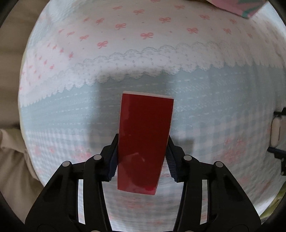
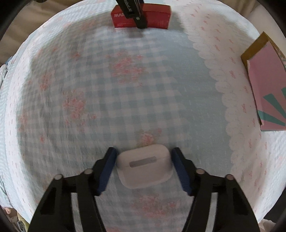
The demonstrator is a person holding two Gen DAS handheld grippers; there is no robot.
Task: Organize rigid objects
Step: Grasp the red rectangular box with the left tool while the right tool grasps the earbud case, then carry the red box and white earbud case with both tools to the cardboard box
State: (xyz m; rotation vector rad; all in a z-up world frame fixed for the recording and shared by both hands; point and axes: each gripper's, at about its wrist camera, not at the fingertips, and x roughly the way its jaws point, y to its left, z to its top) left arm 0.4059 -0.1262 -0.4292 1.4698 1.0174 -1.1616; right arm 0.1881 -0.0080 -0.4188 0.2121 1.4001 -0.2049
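On my left wrist view, the left gripper [image 1: 142,157] sits low in the frame, clamped on a red box [image 1: 143,142]: both ribbed pads press against its long sides. The box runs up the middle of the picture, its far end over the blue band of the cloth [image 1: 71,114]. Beyond it I see a white lace-print edge, then a field of pink bows across the top. At the upper right corner a pink card [image 1: 237,7] pokes in, and at the right edge I glimpse part of the other gripper, blurred.

On my right wrist view, the right gripper [image 2: 143,167] is at the bottom, with a white earbud case [image 2: 143,166] lying on the checked cloth between its blue pads [image 2: 107,171]. The left pad touches the case; at the right pad I see a thin gap, so I cannot tell whether it grips. Farther up, at top centre, the red box stands with a black finger in front of it. The pink card lies at the right edge.
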